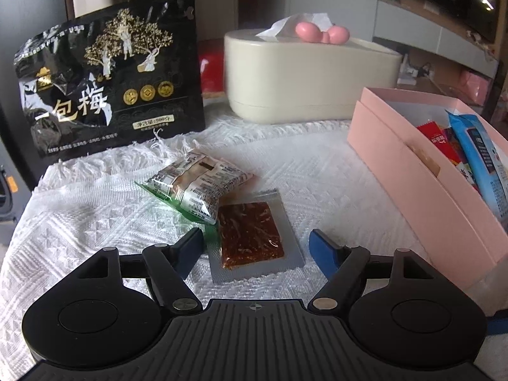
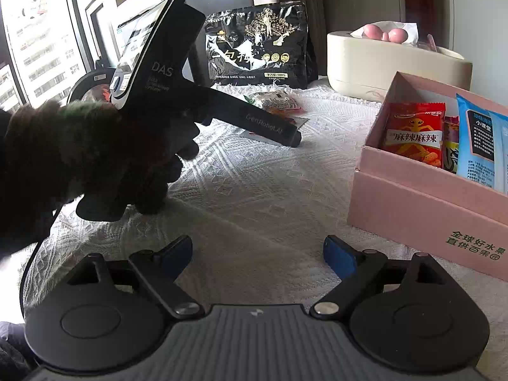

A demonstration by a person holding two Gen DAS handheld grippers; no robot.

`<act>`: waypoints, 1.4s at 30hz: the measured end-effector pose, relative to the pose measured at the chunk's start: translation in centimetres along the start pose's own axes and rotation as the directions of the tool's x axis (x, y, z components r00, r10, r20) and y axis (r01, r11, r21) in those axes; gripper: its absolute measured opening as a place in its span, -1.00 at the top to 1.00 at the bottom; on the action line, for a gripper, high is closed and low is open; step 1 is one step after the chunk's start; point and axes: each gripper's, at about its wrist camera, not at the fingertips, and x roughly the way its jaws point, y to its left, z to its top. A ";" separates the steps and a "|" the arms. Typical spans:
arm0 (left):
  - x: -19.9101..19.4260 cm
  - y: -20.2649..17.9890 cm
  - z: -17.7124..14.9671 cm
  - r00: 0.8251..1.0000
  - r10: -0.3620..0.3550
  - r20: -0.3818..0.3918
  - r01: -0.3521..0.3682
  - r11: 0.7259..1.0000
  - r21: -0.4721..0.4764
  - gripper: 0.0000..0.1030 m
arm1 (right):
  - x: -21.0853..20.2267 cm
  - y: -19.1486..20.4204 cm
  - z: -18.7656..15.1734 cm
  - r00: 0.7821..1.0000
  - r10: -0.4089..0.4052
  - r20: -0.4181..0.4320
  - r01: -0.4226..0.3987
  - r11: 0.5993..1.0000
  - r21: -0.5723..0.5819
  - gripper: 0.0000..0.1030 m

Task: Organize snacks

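Observation:
A flat silver packet with a red-brown snack point(image 1: 250, 238) lies on the white cloth between the fingers of my left gripper point(image 1: 257, 247). The gripper is open and its blue pads stand clear of the packet on both sides. A green-edged clear packet point(image 1: 197, 187) rests just beyond, overlapping the silver one's far corner. A big black plum bag point(image 1: 108, 76) stands at the back left. The pink box point(image 1: 412, 171) on the right holds a red packet point(image 2: 412, 133) and a blue packet point(image 2: 482, 146). My right gripper point(image 2: 258, 252) hangs open over bare cloth with nothing between its fingers.
A cream tissue box point(image 1: 311, 76) with pink knobs stands at the back, behind the pink box. In the right wrist view a gloved hand point(image 2: 79, 152) holds the left tool's black body point(image 2: 152, 63) at the left. The white woven cloth point(image 2: 254, 190) covers the table.

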 end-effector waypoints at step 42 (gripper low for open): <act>-8.2 11.4 -2.2 0.978 -0.077 0.195 0.108 0.983 -0.152 0.71 | 7.1 1.6 10.8 0.993 -0.115 0.007 0.114 0.988 0.108 0.19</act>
